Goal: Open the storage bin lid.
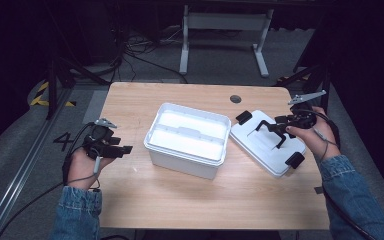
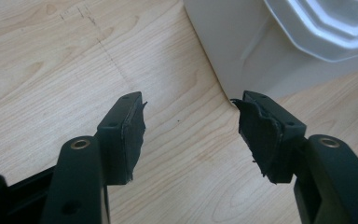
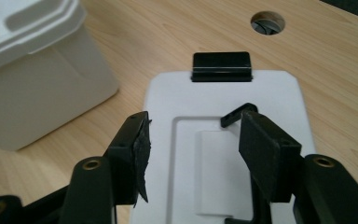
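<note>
With my right gripper spread open just above the lid and its black handle beside one jaw, I could close on air, while my left gripper hangs open, empty.

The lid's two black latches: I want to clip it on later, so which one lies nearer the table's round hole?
The far latch, at the lid's end toward the hole; the other latch sits at the near end.
</note>
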Demonstrator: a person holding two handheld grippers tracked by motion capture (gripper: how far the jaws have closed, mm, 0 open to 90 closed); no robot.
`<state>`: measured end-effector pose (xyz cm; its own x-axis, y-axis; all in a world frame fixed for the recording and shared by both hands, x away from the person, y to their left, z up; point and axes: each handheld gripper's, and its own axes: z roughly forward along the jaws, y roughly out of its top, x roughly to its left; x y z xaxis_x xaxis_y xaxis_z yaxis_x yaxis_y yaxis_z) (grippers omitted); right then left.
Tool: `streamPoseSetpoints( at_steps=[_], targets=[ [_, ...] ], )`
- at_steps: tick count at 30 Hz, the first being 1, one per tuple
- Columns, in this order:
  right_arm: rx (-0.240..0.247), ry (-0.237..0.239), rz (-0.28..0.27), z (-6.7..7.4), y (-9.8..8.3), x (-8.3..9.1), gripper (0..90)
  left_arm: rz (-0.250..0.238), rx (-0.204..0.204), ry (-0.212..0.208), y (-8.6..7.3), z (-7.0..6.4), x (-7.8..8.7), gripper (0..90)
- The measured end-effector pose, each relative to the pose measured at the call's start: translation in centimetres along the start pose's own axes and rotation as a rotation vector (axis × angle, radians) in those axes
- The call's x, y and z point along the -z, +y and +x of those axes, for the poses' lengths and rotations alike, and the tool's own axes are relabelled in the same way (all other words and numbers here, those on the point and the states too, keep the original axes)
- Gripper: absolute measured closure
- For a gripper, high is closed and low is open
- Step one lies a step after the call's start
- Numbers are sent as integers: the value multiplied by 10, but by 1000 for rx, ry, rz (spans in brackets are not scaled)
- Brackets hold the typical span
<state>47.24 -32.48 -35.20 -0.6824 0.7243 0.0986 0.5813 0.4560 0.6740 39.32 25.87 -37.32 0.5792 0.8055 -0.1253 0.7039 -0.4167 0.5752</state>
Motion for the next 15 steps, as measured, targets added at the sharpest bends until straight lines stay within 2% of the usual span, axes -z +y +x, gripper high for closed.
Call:
streamPoseSetpoints(
  at_steps=[2,3,4,5,6,9,10,11,12,14,15],
  targets=[
    [9,19,-7,9,0,4,442,-1,-2,2,-1,1,0,412],
    [9,19,-7,9,0,4,442,-1,-2,2,-1,1,0,412],
    [20,35,-18,18,-1,6,442,-3,-2,3,-2,1,2,412],
    [20,35,-18,18,-1,6,442,-3,-2,3,-2,1,2,412],
    [26,52,-26,26,-3,8,445,-11,3,6,-3,1,3,412],
    [35,66,-27,33,-4,9,448,-9,3,5,-3,1,4,412],
    [47,83,-26,43,-6,11,458,-8,5,6,-3,1,4,412],
    [47,83,-26,43,-6,11,458,-8,5,6,-3,1,4,412],
    [58,97,-22,51,-7,12,467,-10,3,6,-3,1,3,412],
    [71,111,-24,58,-9,12,476,-9,2,4,-2,1,3,412],
    [71,111,-24,58,-9,12,476,-9,2,4,-2,1,3,411]
  ],
)
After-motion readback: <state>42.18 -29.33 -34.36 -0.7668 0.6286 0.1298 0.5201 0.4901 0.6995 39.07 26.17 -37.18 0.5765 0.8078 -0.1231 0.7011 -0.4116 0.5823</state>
